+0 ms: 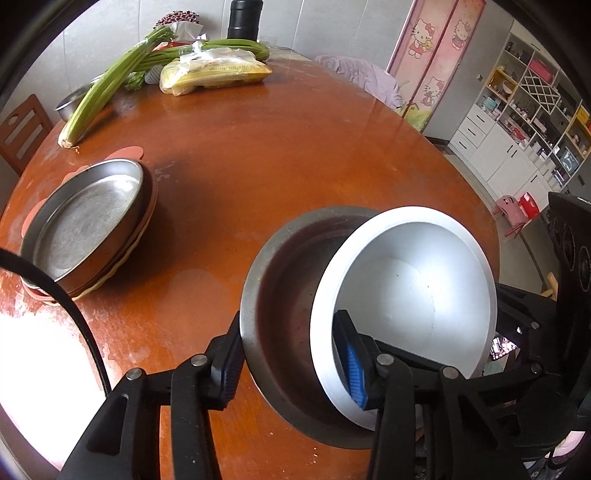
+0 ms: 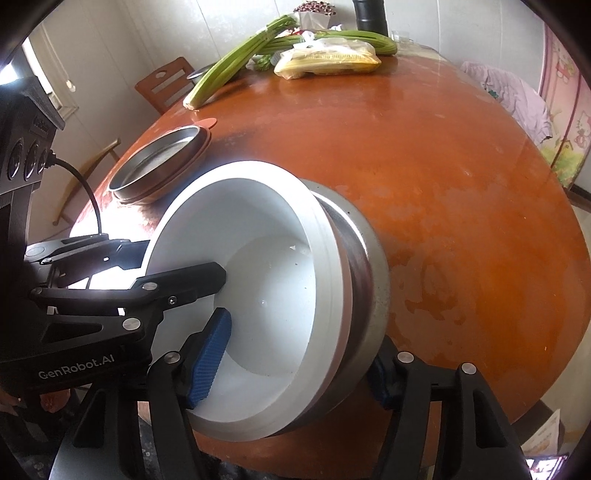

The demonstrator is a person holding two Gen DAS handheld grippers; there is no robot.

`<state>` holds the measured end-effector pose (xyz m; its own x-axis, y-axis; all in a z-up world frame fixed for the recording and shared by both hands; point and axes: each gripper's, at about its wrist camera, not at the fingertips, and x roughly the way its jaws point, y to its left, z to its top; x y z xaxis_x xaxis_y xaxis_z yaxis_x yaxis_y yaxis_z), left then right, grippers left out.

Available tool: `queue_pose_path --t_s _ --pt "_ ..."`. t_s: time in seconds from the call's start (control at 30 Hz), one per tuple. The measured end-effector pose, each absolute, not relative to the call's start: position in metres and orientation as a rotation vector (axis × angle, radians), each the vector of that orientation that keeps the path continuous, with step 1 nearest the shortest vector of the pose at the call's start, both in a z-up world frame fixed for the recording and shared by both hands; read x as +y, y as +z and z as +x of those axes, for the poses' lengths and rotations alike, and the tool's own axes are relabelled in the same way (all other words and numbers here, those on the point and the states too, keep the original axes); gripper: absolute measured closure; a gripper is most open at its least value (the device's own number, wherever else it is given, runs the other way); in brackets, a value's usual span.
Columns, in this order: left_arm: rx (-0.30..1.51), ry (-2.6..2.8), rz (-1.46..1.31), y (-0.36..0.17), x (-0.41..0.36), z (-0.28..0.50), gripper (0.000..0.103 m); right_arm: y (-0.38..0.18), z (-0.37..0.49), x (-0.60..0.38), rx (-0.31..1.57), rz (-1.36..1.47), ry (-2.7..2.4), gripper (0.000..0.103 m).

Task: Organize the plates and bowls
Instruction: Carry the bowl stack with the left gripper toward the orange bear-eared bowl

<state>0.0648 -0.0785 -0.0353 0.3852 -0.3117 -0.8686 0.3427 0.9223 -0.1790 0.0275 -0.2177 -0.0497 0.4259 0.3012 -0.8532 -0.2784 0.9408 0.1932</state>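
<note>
Held tilted above the near edge of the round wooden table (image 1: 295, 155): a white bowl (image 1: 413, 295) nested inside a steel bowl (image 1: 280, 314), both openings turned toward the cameras. Left gripper (image 1: 291, 354) clamped across both rims, one blue-padded finger (image 1: 354, 373) inside the white bowl, the other against the steel bowl's outer wall. Right gripper (image 2: 291, 362) clamped likewise from the opposite side, one blue pad (image 2: 210, 358) inside the white bowl, the other finger behind the steel wall and partly hidden. In the right wrist view, left gripper's black finger reaching into the white bowl from the left.

Off to the left on the table, well apart from the held pair: a stack of plates (image 1: 92, 229), a shallow steel pan on top, pinkish and cream rims below it. Beyond the stack, an orange mat (image 1: 127, 152) lying flat. At the far edge, celery stalks (image 1: 110, 85), a yellow bag of corn (image 1: 218, 72), a small steel basin (image 1: 74, 103) partly under the celery, a black cylinder (image 1: 243, 18), a bouquet (image 1: 177, 18).

Table surface glossy, reddish-brown, with pale worn patches and strong glare at the near left. Wooden chair (image 1: 22, 129) at the left side, lilac cloth (image 1: 362, 77) over a seat at the far right. Grey wall behind, a pink cartoon-cat wardrobe (image 1: 432, 55), white shelving (image 1: 524, 110) crowded with small items, a pink child's stool (image 1: 508, 210) on the floor.
</note>
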Motion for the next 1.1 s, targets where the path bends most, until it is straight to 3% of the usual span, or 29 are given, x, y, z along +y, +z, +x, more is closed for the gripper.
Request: queue_pose_path --t_s 0.33,1.1 --pt "1.088 -0.374 0.027 -0.027 -0.07 0.068 0.057 -0.044 0.036 -0.212 1.061 0.02 0.377 0.044" --pt "1.028 -0.317 -0.024 0.008 -0.037 0.09 0.057 -0.011 0.065 -0.184 1.012 -0.017 0.439 0.045"
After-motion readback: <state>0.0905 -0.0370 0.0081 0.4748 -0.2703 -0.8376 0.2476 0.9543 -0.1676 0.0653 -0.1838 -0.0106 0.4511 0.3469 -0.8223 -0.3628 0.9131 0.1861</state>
